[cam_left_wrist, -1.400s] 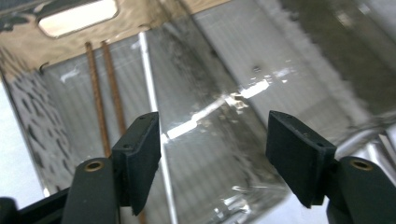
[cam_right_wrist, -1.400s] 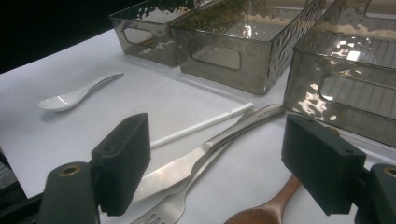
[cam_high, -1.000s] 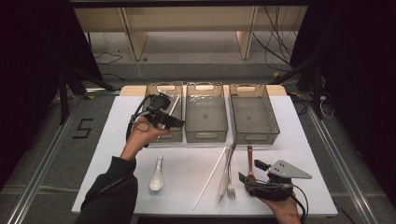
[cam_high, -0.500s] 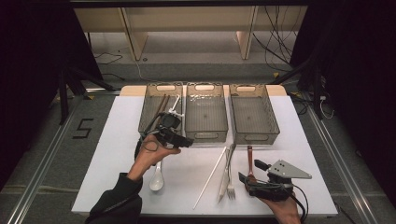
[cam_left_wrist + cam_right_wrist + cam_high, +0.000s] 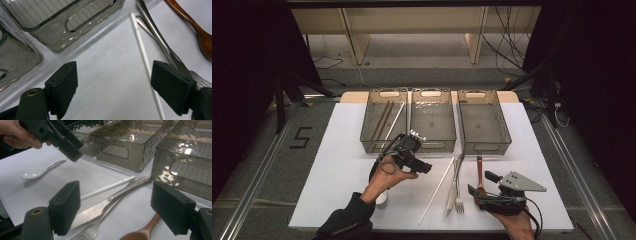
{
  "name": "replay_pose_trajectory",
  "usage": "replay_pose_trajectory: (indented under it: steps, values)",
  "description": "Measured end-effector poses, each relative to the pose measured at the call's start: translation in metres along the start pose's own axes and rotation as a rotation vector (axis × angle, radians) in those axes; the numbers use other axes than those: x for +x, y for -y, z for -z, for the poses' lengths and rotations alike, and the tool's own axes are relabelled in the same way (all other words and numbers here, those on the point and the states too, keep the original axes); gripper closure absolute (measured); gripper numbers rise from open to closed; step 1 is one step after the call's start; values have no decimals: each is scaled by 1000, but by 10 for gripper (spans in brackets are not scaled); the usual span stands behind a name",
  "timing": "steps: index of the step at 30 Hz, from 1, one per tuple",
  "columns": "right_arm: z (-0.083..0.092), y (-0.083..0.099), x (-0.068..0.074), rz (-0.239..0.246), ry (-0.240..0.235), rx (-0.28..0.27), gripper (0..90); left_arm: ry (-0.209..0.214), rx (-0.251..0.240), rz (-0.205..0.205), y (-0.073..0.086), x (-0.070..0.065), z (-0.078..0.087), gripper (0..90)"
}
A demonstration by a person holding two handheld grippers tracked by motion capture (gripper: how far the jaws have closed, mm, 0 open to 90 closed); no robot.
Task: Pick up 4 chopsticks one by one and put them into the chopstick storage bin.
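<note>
White slender chopstick (image 5: 144,53) lies beside glossy steel knife (image 5: 160,40).

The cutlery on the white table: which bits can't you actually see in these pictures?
- White ceramic spoon: high view, the left hand covers all but its bowl.
- Brown wooden spoon: high view, bowl hidden behind the right gripper; cut off by the edge in both gripper views.
- Silver fork: left gripper view, tines behind a black finger.

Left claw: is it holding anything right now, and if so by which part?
Nothing is held. The left claw has just been opening, with bare table between its jaws; the white chopstick lies on the table beside its right jaw.
</note>
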State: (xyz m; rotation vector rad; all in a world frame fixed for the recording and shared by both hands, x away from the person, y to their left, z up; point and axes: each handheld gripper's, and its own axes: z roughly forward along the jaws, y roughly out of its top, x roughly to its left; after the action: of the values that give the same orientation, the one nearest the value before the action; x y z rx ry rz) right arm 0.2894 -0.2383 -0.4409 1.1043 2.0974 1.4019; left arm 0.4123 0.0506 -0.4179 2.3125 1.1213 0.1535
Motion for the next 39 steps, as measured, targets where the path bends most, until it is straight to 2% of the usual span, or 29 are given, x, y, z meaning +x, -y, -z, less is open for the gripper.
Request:
replay_pose_trajectory:
  steps: [8, 11, 17, 32, 39]
  values:
    - [0, 0, 0, -2, -2, 1, 244, 18, 35, -28, 4, -13, -15, 212]
    - [0, 0, 0, -2, -1, 1, 244, 23, 59, -48, 6, -22, -23, 212]
    - [0, 0, 0, -1, -1, -1, 244, 26, 86, -69, 9, -29, -33, 212]
    - [0, 0, 0, 1, 0, -2, 243, 34, 129, -103, 10, -38, -44, 226]
    - [0, 0, 0, 2, 1, -2, 243, 37, 134, -106, 10, -41, -48, 239]
